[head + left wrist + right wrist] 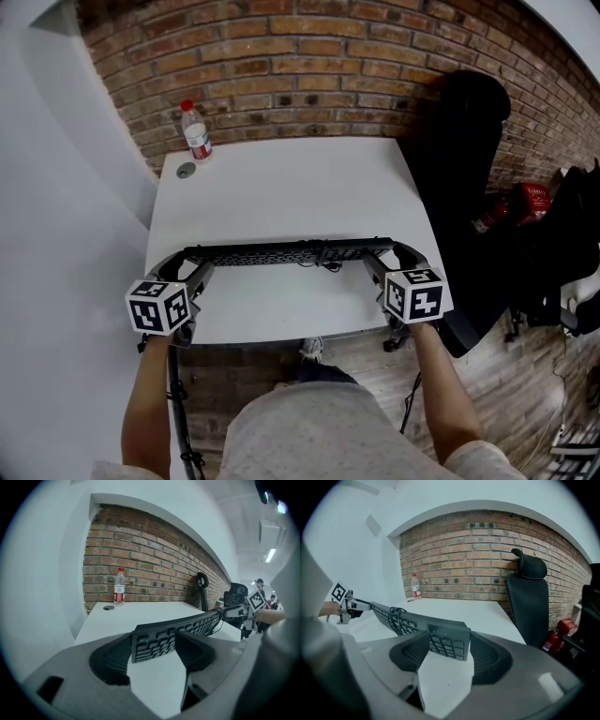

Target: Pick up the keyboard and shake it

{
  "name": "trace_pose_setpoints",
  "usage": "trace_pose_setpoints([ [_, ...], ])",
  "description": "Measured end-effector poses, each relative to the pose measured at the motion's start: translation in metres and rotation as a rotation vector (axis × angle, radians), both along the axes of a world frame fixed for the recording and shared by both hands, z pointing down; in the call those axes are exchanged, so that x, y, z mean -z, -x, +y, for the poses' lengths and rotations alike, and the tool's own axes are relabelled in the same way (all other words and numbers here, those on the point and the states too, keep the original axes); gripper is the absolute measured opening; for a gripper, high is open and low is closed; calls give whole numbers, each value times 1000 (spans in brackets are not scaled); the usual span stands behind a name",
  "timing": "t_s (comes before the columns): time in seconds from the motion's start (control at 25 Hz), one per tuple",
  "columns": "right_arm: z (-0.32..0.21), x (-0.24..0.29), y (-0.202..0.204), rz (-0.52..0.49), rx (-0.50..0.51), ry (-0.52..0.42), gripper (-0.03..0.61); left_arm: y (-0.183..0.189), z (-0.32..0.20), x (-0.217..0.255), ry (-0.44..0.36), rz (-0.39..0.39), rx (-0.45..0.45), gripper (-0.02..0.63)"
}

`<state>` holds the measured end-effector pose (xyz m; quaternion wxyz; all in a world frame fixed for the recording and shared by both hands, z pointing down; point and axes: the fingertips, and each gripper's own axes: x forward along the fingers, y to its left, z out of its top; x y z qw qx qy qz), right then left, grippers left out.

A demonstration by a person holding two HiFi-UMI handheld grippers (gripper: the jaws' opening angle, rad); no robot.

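**Both grippers clamped on one black keyboard, up off the table**

The left gripper (187,262) has its jaws part-way apart and closed onto the left end of the keyboard (281,253), and the right gripper (394,256) is set wide and pressed onto the number-pad end, so that's two grippers on one keyboard. It's a long, slim, full-size black board. It is held clear above the near half of the white table (281,187) and tipped up on its edge, with the rows of dark keys facing the grippers' cameras. One bundle of black cable (323,259) hangs bunched against it, right of centre. Further out, a single red-capped water bottle (196,131) stands at the far left corner beside one round grey disc (187,171). One black office chair (464,169) sits to the right against the brick wall (309,66).
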<state>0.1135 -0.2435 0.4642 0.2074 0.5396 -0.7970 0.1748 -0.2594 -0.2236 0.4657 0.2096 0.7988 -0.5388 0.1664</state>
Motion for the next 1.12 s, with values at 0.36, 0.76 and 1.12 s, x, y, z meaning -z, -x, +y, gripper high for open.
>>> trace_pose_setpoints([
  [0.36,22,-7,-5,32,-24,-12,270,-4,23,-7,1,-34,-15,287],
  [0.76,45,-17,-7,33,-45,-6,270,-6,51,-19,14,-90,-22,288],
  [1.12,65,-31,-9,39,-59,24,268,-8,70,-34,47,-150,-45,290],
])
